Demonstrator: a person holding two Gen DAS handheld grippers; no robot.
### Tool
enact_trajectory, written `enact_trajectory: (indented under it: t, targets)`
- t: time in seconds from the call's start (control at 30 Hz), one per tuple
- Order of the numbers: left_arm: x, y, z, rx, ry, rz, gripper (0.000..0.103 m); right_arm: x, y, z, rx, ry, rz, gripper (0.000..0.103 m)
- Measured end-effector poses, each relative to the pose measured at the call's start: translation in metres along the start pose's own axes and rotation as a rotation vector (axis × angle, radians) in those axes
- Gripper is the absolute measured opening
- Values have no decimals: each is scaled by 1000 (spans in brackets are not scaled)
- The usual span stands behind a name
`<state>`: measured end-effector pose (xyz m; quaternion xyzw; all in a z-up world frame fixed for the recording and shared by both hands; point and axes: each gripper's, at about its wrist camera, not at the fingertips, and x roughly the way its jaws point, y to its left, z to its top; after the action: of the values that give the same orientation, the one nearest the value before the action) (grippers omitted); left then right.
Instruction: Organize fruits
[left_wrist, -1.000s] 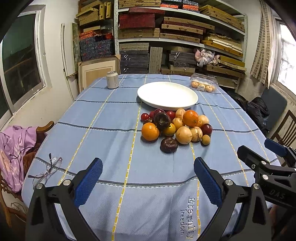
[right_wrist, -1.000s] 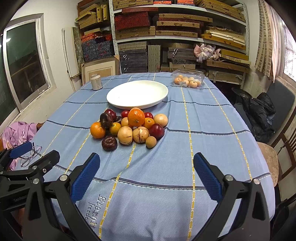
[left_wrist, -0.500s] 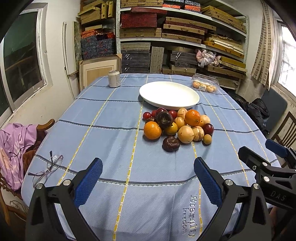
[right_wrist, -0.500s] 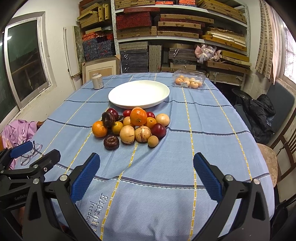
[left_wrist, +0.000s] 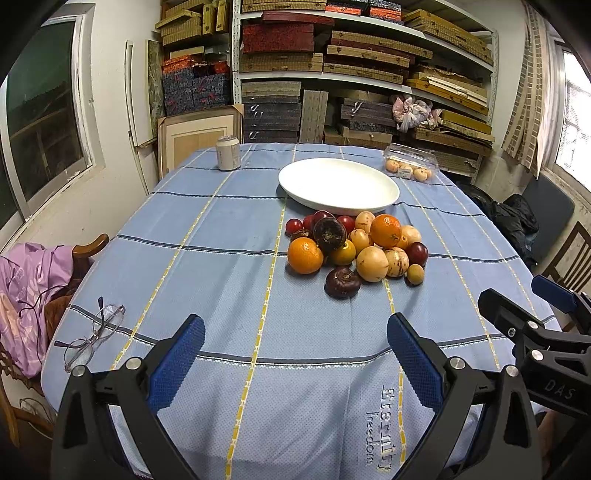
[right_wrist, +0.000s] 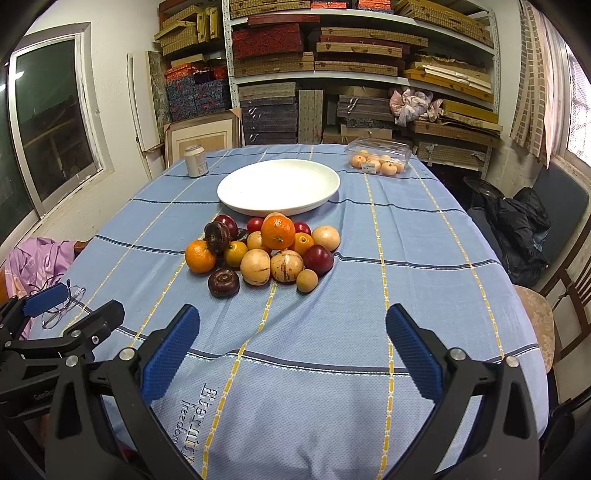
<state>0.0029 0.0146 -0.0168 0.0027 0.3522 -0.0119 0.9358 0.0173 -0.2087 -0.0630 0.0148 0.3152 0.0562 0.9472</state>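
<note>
Woven blue tablecloth (left_wrist: 221, 266), round glossy fruits (left_wrist: 354, 251)

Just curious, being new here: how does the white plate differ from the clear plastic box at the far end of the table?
The white plate is opaque, round and open, with nothing on it; the clear plastic box is see-through, roughly rectangular and closed, with small orange fruits inside. The plate sits mid-table just behind the loose fruit pile; the box sits farther back to the right. Both rest on the blue tablecloth.

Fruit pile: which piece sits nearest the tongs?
The dark brown round fruit at the pile's front edge, lying just ahead of the oranges and tan fruits, closest to both open tongs.
</note>
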Motion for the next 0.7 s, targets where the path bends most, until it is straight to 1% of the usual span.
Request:
enact_trajectory:
  t: [0.7]
  targets:
    - [2,-2,-4,-2,10,0,100,1,1,1,0,-2,2,99]
